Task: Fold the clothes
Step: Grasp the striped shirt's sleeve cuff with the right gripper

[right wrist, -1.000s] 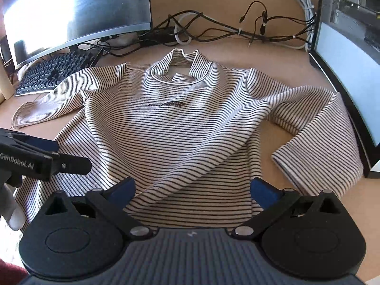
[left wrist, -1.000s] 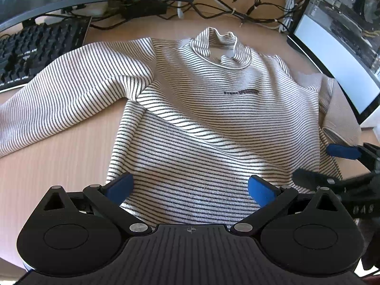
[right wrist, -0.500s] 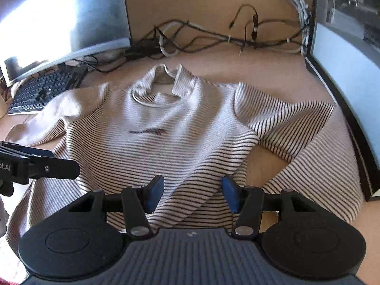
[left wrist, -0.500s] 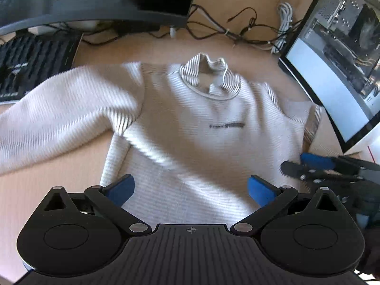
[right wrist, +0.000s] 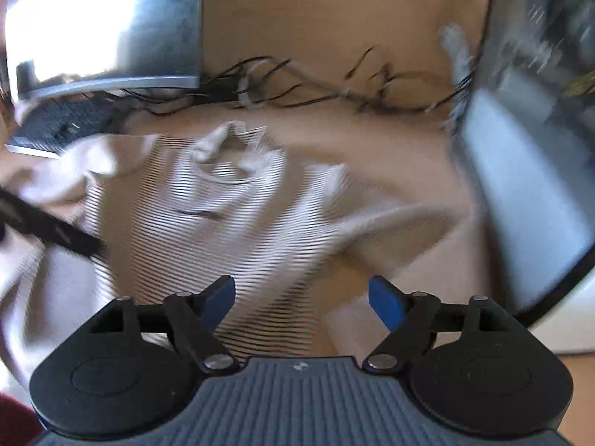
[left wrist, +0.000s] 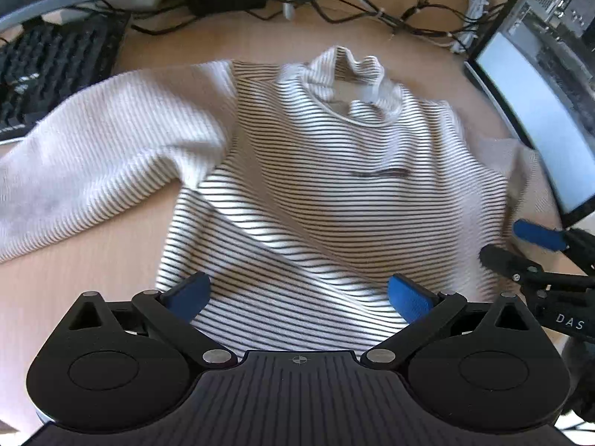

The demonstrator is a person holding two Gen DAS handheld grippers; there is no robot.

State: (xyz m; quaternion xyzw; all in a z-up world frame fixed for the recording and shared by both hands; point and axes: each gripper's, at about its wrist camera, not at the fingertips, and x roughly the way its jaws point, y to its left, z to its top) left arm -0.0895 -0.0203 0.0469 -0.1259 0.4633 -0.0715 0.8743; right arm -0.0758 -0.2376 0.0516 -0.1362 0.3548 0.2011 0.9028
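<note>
Striped sweater (left wrist: 334, 200) lies flat, front up, on wooden desk (left wrist: 93, 278), collar away from both grippers. Left gripper (left wrist: 297, 293) has its fingers wide apart over the hem, gripping nothing. Right gripper (right wrist: 302, 299) is spread too, empty, above the hem's right part; that view is blurred. Keyboard (left wrist: 44, 70) sits far left.

Setting: office or computer workstation. Evidence: light wooden surface (left wrist: 85, 282) carrying a black keyboard (left wrist: 48, 70) at far left, a curved monitor (right wrist: 100, 26) behind it, and a second screen (left wrist: 535, 119) at the right edge. Tangle of black and white cables (left wrist: 401, 11) runs along the back, against a plain tan wall (right wrist: 316, 18).
</note>
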